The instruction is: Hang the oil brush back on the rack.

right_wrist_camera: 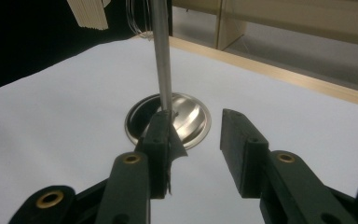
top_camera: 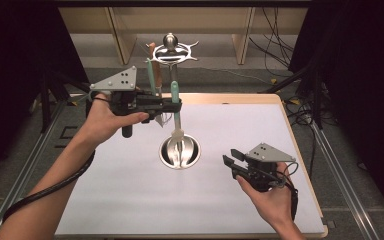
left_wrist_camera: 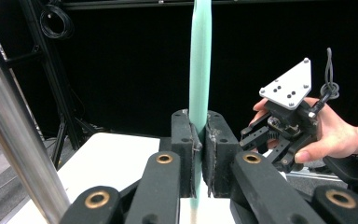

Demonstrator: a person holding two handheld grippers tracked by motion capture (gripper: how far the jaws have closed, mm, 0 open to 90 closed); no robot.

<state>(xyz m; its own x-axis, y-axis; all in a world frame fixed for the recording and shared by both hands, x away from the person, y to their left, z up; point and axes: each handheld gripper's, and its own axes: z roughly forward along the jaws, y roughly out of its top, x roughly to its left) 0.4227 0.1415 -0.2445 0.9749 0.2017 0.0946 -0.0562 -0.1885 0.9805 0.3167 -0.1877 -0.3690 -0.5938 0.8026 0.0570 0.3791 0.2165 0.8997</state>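
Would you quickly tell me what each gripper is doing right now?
Left gripper: shut on the green-handled utensil, held upright above the bowl.
Right gripper: open, holding nothing.

A round steel stand base (top_camera: 179, 151) sits at the centre of the white table (top_camera: 130, 190), its steel pole (right_wrist_camera: 161, 56) rising upright. The left gripper (top_camera: 172, 106) hangs at eleven o'clock of it, clamping an upright mint-green utensil handle (left_wrist_camera: 199, 60); the right gripper (top_camera: 231, 160) lies at four o'clock.
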